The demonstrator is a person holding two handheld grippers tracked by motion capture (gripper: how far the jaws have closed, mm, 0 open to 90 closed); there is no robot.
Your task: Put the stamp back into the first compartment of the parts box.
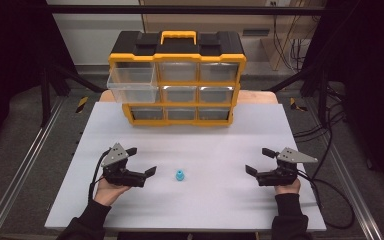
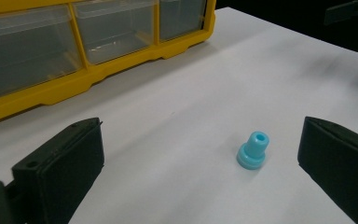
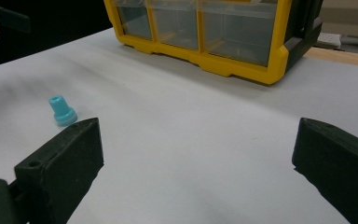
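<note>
A small light-blue plastic piece (image 1: 179,175), a flanged stub with a hole in its top, stands upright on the white table (image 1: 205,140). My left gripper (image 1: 141,160) is just to its left, open and holding nothing. In the left gripper view the blue piece (image 2: 253,150) stands ahead between the spread jaws, nearer the right one, and the gripper (image 2: 203,140) is apart from it. Far to the right, my right gripper (image 1: 258,160) is open and holding nothing. From the right gripper (image 3: 198,140) the blue piece (image 3: 62,111) lies ahead beyond the left jaw.
A yellow and black drawer organizer (image 1: 177,77) with clear drawers stands at the table's far edge; its top-left drawer (image 1: 132,82) is pulled out. The organizer (image 2: 51,88) (image 3: 223,37) is well beyond both grippers. Cables trail off the table's right side.
</note>
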